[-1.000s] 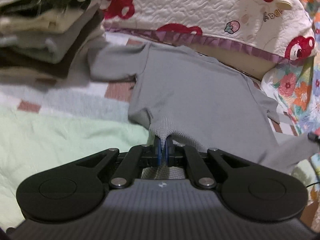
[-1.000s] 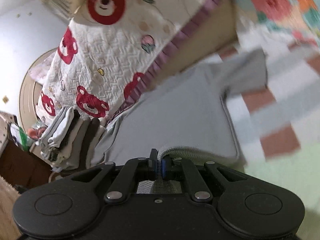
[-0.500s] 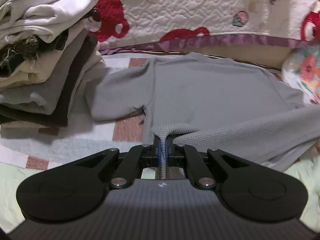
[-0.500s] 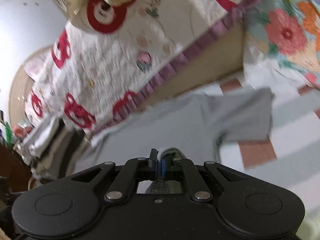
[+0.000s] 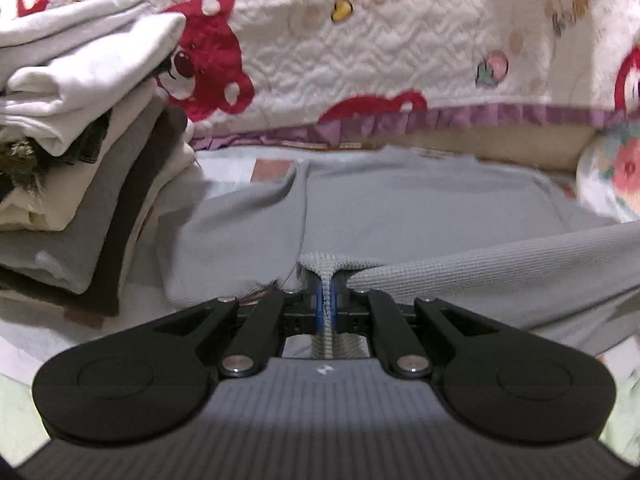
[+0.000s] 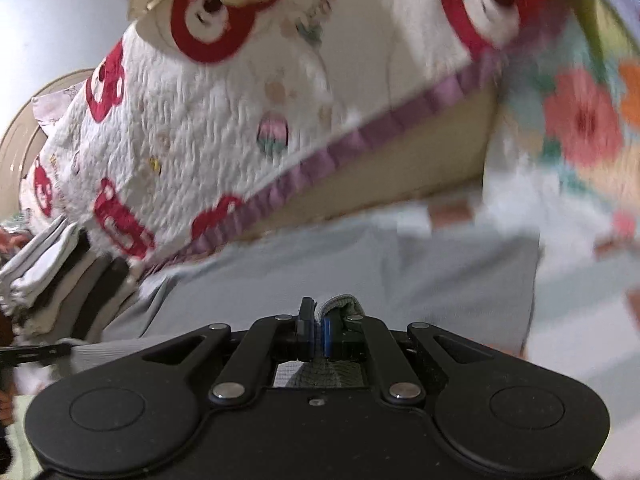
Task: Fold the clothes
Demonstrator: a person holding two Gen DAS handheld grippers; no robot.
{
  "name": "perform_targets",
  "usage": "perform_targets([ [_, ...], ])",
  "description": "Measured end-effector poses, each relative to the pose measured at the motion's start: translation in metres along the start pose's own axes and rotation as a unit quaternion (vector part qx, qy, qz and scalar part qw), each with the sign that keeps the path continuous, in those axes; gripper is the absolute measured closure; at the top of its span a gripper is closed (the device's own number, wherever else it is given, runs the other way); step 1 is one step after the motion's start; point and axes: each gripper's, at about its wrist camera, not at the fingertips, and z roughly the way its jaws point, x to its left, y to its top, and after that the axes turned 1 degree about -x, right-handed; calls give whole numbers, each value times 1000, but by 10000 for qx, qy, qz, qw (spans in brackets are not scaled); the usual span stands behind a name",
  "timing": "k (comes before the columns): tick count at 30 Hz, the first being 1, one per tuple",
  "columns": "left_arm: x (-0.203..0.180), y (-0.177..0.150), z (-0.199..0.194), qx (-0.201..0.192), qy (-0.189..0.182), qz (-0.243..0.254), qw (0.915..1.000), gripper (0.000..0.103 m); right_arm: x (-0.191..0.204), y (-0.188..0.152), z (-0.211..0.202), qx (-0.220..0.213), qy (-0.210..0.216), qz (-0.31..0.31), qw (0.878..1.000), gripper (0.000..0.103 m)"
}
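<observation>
On the checked pastel bed cover (image 5: 224, 176), the grey ribbed knit sweater (image 5: 420, 208) lies flat below a white bear-print quilt (image 5: 360, 48). Left tongs (image 5: 326, 300) and right tongs (image 6: 320, 332) each clamp its hem. Folded clothes stack (image 5: 72, 168) sits at left.

The left wrist camera sits low and close behind its jaws, level, facing 12 o'clock across the grey sweater (image 5: 420, 208) toward the bear-print quilt (image 5: 400, 40), with the stack of folded clothes (image 5: 80, 168) near at 9 o'clock. The right wrist camera looks from similarly close behind its own jaws but is rolled, so the quilt (image 6: 224, 120) slants from 8 toward 2 o'clock; its picture is blurred, and the tilt is probably upward. Both views share the sweater (image 6: 440, 272), the quilt and the stack (image 6: 60, 280).
</observation>
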Motion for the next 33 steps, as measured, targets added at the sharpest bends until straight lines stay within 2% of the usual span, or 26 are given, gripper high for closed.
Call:
perform_targets([
  [4, 4, -5, 9, 74, -16, -200, 9998, 100, 16, 4, -11, -492, -124, -25, 9987, 96],
  [7, 13, 5, 28, 188, -156, -423, 9988, 100, 15, 1, 6, -277, -235, -121, 9993, 96],
  [10, 15, 21, 55, 273, -219, -405, 9986, 100, 16, 6, 28, -76, -368, -264, 9989, 96],
  [13, 16, 24, 62, 253, -291, -469, 9982, 100, 22, 19, 46, 65, -509, -361, 9980, 96],
  [19, 31, 23, 69, 262, -519, -774, 9953, 100, 35, 34, 52, 124, -633, -506, 9966, 96],
  [25, 43, 46, 101, 275, -542, -705, 9957, 100, 9, 38, 103, 403, -691, -115, 9967, 96],
  [28, 42, 55, 114, 266, -527, -599, 9965, 100, 1, 50, 131, 602, -625, -121, 9962, 96],
  [31, 41, 64, 127, 257, -512, -493, 9971, 100, -9, 68, 160, 1107, -553, -229, 9921, 96],
  [33, 39, 69, 138, 129, -422, -245, 9987, 100, -19, 73, 178, 1431, -609, -152, 9877, 96],
])
